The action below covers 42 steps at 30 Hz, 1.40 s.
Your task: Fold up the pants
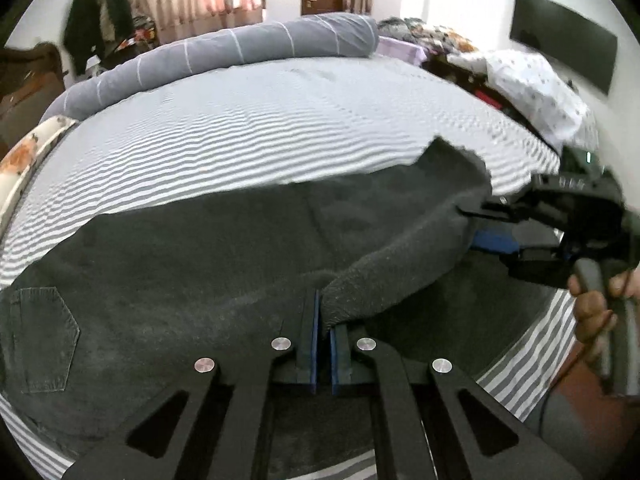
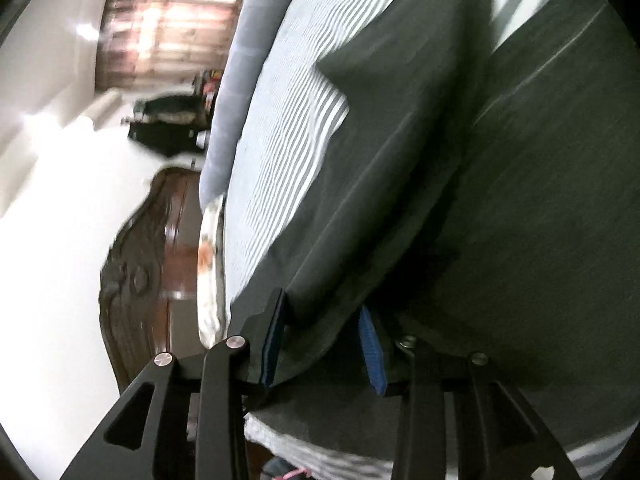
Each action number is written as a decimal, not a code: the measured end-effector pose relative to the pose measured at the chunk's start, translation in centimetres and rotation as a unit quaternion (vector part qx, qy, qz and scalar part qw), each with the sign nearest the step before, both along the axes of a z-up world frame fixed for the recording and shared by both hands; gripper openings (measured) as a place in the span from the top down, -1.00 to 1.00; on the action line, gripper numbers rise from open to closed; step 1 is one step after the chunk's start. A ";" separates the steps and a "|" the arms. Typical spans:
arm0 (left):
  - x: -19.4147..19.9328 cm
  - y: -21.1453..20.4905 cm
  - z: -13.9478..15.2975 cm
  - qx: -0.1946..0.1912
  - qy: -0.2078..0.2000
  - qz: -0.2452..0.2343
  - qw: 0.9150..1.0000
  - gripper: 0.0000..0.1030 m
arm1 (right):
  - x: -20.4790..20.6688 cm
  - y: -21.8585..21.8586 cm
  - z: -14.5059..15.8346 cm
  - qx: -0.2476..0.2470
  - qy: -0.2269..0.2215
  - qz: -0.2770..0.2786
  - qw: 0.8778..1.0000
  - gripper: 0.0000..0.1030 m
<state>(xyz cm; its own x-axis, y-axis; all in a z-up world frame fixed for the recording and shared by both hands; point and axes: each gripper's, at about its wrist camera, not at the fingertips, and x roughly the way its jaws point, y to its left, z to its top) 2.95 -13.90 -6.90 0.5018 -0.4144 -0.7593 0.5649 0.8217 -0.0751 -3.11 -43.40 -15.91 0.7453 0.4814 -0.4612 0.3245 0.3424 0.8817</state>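
Note:
Dark grey pants [image 1: 200, 260] lie spread over the striped bed sheet [image 1: 280, 132], a back pocket [image 1: 40, 336] at the lower left. My left gripper [image 1: 323, 332] is shut on a raised fold of the pants' edge, the cloth pinched between its blue pads. The fold runs up to the right toward my right gripper [image 1: 480, 226], which a hand [image 1: 592, 312] holds. In the right wrist view the pants [image 2: 520, 200] fill the right side. My right gripper [image 2: 324, 344] stands open there, a cloth fold lying loosely between its separated blue pads.
A long grey bolster [image 1: 240, 48] lies along the far side of the bed. A heap of clothes and a white patterned pillow [image 1: 532, 84] sit at the far right. A carved wooden headboard [image 2: 136, 272] stands at the bed's end.

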 end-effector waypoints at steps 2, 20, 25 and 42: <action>0.7 0.2 0.6 -0.009 0.001 0.009 1.000 0.92 | -0.3 -2.0 0.1 -0.003 -0.003 -0.025 1.000 0.31; 3.8 0.9 1.5 -0.040 0.030 0.044 0.998 0.92 | 2.0 -12.2 -1.2 -0.059 0.048 -0.111 0.991 0.83; 4.1 0.7 1.5 -0.033 0.035 0.044 0.998 0.92 | 3.7 -11.9 0.6 -0.061 0.055 -0.097 0.992 0.90; 1.1 -1.1 2.9 0.016 0.009 -0.041 0.999 0.92 | -4.0 -13.2 12.5 -0.140 0.013 -0.111 0.984 0.92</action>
<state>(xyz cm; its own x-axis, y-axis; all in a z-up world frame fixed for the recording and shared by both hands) 4.07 -15.03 -3.96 0.4523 -0.4293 -0.7817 0.6295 0.7746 -0.0611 -7.13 -56.63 -3.40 0.8040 0.1589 -0.5731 0.4401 0.4891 0.7530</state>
